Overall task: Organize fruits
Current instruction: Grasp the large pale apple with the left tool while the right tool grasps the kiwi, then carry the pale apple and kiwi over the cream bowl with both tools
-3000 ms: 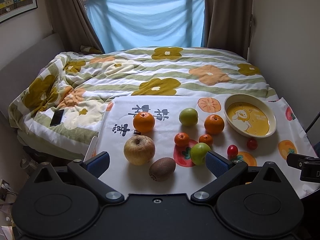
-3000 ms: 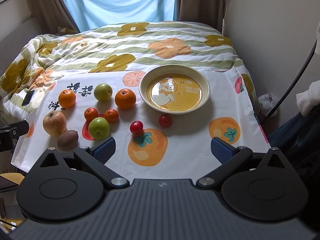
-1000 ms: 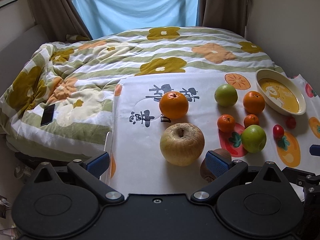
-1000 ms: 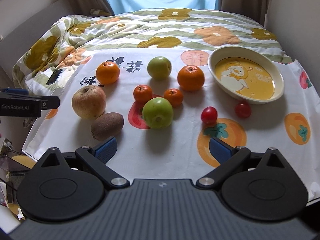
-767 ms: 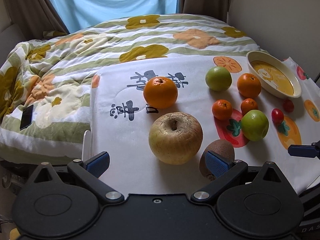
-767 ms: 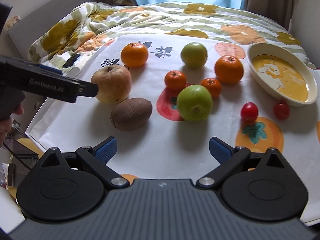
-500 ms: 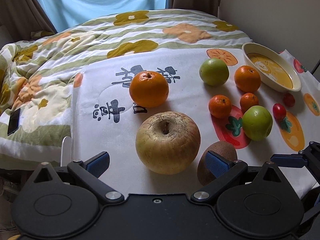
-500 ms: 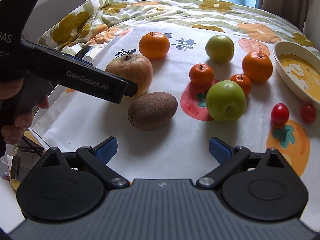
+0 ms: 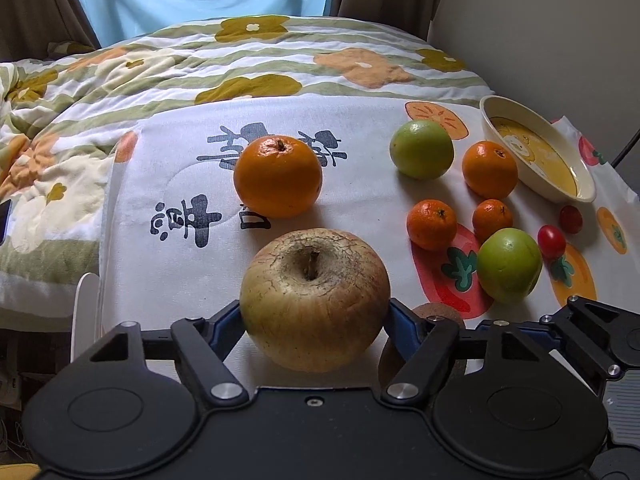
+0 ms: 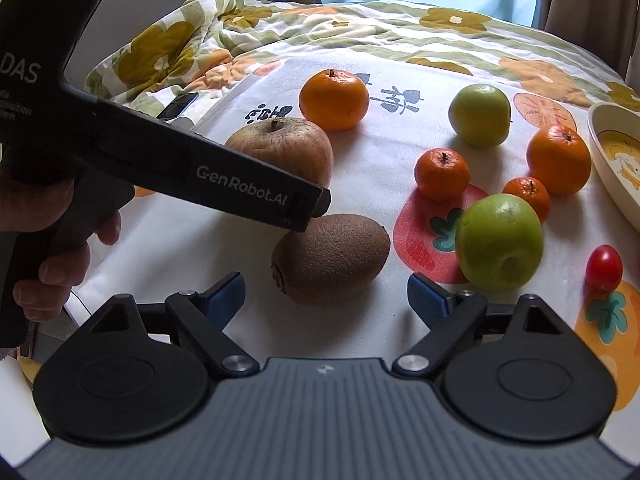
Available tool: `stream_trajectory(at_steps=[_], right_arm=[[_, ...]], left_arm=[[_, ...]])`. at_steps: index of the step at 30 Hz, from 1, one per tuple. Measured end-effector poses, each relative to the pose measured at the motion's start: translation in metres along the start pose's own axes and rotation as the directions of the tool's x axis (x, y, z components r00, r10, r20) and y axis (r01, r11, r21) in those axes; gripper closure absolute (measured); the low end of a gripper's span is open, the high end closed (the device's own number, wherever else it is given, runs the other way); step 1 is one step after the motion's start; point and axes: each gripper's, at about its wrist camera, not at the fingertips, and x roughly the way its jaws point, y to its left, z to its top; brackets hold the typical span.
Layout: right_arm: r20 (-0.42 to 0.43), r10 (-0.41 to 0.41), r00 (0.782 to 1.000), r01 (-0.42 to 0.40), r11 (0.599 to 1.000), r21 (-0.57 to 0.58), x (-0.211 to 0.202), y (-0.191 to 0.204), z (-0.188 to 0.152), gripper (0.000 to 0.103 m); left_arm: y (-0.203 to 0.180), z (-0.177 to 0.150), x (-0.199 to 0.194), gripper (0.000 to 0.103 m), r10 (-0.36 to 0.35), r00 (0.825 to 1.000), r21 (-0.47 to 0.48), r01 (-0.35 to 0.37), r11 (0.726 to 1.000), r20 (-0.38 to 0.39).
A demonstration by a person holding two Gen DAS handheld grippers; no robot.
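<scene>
A large yellow-brown apple (image 9: 315, 300) lies on the white printed cloth (image 9: 168, 280). My left gripper (image 9: 315, 322) has its blue pads against both sides of the apple. It also shows in the right wrist view (image 10: 288, 148), behind the left gripper's body. A brown kiwi (image 10: 331, 258) lies just ahead of my right gripper (image 10: 326, 298), which is open, with the kiwi's near end between its pads. In the left wrist view the kiwi (image 9: 434, 314) is mostly hidden by the finger.
Further on lie a big orange (image 9: 278, 176), a green apple (image 9: 422, 155), another orange (image 9: 489, 169), two mandarins (image 9: 431, 224), a second green apple (image 9: 509, 266), two cherry tomatoes (image 9: 551, 241) and a yellow bowl (image 9: 576, 196). A flowered quilt (image 9: 240, 52) covers the bed behind.
Both grippers have moved forward and down. The left gripper has closed in around the large apple. The right gripper has narrowed and come up to the kiwi.
</scene>
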Motion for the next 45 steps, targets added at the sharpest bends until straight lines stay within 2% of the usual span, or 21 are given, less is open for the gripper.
stream_trajectory(at_steps=[4,8,13,16,24,35,45], right_arm=[[0.006,-0.005,1.000,0.005,1.000,-0.002,0.004,-0.001,0.004,0.002],[0.001,-0.009,1.000,0.009,1.000,0.002,0.009,-0.004,0.007,0.010],[0.009,-0.007,1.000,0.007,1.000,-0.021,0.012,-0.002,0.009,0.012],[0.010,0.000,1.000,0.000,0.999,-0.038,0.012,0.000,0.009,0.021],[0.037,-0.007,0.999,0.009,0.998,-0.057,0.001,-0.001,0.011,0.024],[0.106,-0.033,0.994,0.034,0.999,-0.003,-0.062,-0.033,0.019,0.025],[0.130,-0.099,0.986,0.093,0.994,0.054,-0.138,-0.113,0.015,0.025]], left_arm=[[-0.004,-0.002,-0.001,0.025,0.009,1.000,0.029,-0.009,1.000,0.009],[0.000,-0.004,-0.003,0.025,0.020,1.000,0.044,-0.021,0.999,0.012],[0.007,-0.007,-0.007,0.025,0.048,0.999,0.055,-0.049,0.997,0.019],[0.010,-0.010,-0.009,0.025,0.064,0.998,0.060,-0.065,0.996,0.023],[0.013,-0.014,-0.024,0.026,0.083,0.995,0.053,-0.086,0.995,0.049],[-0.018,-0.005,-0.074,0.026,0.121,0.983,0.028,-0.126,0.992,0.136],[-0.094,0.010,-0.105,0.025,0.145,0.970,0.000,-0.148,0.989,0.194]])
